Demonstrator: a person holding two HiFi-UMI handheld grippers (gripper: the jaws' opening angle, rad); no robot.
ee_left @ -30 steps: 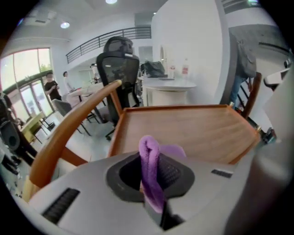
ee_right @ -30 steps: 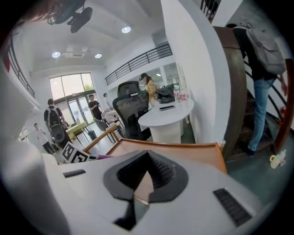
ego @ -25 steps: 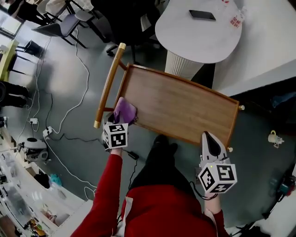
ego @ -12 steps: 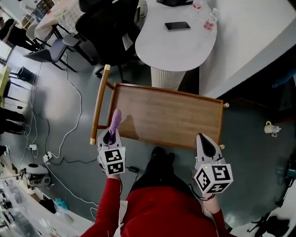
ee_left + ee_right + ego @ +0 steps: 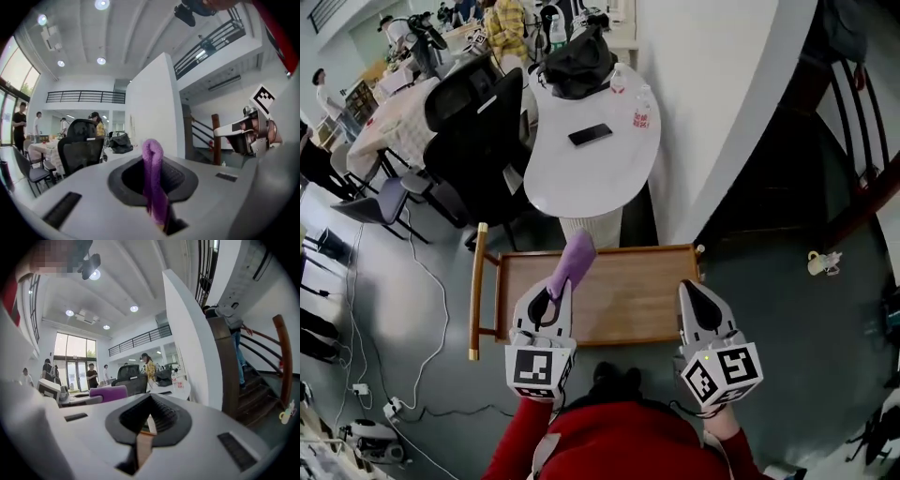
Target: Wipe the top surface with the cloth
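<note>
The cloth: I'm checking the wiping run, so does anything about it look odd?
Yes. The purple cloth stands bunched upright, pinched between the jaws of the left gripper, and that gripper's view looks out level, not down at the wooden cart top. The cloth looks lifted clear of the surface, not pressed on it.

The head view looks steeply down from high above the wooden cart [image 5: 619,295], which lies small at lower centre. Each gripper view sits close behind its own jaws, facing out and slightly upward across the hall. All three share the black office chair [image 5: 82,150], the purple cloth [image 5: 108,392] and the stairs [image 5: 281,357]
</note>
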